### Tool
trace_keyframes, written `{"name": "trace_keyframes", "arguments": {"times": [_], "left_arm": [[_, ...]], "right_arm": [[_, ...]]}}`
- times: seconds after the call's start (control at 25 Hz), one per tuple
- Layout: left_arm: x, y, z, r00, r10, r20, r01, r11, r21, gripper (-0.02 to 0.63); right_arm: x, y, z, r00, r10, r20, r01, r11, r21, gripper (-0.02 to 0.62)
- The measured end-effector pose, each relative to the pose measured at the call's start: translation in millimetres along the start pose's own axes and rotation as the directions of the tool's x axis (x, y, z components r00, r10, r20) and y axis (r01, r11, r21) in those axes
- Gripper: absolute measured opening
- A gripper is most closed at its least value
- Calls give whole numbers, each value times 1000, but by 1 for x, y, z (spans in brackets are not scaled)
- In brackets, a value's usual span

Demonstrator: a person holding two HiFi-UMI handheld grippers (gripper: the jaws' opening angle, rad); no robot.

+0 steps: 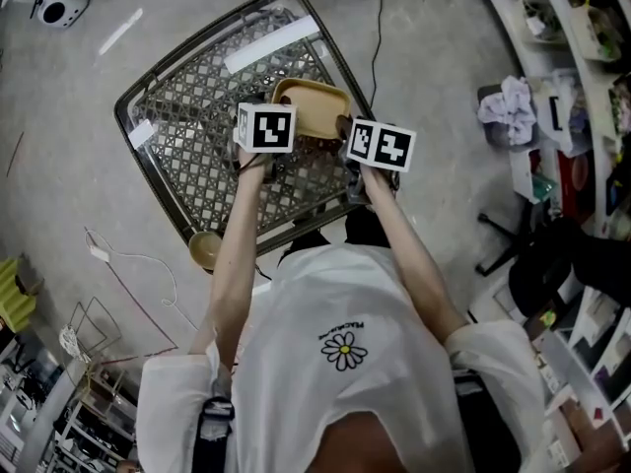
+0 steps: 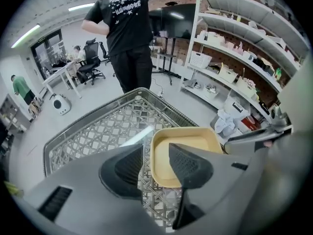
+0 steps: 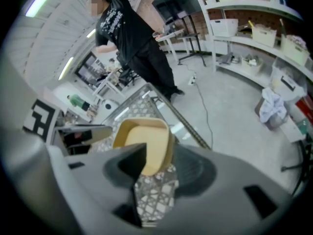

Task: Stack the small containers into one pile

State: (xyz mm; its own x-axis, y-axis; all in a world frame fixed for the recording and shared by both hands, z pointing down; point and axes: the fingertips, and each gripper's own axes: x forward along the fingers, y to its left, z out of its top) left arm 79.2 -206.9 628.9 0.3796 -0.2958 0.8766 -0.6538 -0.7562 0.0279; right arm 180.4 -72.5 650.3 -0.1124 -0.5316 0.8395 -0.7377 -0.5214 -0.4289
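One tan square container (image 1: 311, 108) sits on lattice-top bench (image 1: 187, 97), near right-hand edge in head view. Left gripper (image 2: 154, 168) spread, jaws straddling container's left rim, not pinching. Right gripper (image 3: 159, 168) spread wide, container's right wall in gap, unpinched.

Metal lattice table (image 1: 187, 116), crumpled white cloth (image 1: 508, 106) by the shelves (image 2: 234, 58) — bystander in black (image 2: 126, 38) beyond

Grey floor (image 1: 444, 87); white shelves (image 2: 244, 48) against brick wall (image 3: 247, 14); ceiling strip lights (image 2: 27, 35).
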Motion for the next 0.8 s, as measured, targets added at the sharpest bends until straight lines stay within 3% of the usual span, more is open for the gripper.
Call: {"name": "trace_keyframes", "arguments": {"times": [0.32,0.44,0.56,0.68,0.8], "left_arm": [[-9,-4,4,1000,5,28,-5,1000,-8,185],[-17,-5,11,998,10,56,-9,1000,-16,183],[-38,-3,34,990,21,142,-14,999,-47,160],[-77,4,67,959,52,277,-30,996,-85,121],[-132,13,101,897,111,427,-68,991,-114,89]], "right_arm": [[-5,-2,-2,1000,-3,5,3,1000,-17,173],[-12,3,12,999,-2,53,5,999,-45,170],[-30,14,44,988,-1,155,17,994,-105,107],[-66,39,91,953,31,302,27,982,-186,59],[-113,73,133,888,118,445,9,962,-273,44]]}}
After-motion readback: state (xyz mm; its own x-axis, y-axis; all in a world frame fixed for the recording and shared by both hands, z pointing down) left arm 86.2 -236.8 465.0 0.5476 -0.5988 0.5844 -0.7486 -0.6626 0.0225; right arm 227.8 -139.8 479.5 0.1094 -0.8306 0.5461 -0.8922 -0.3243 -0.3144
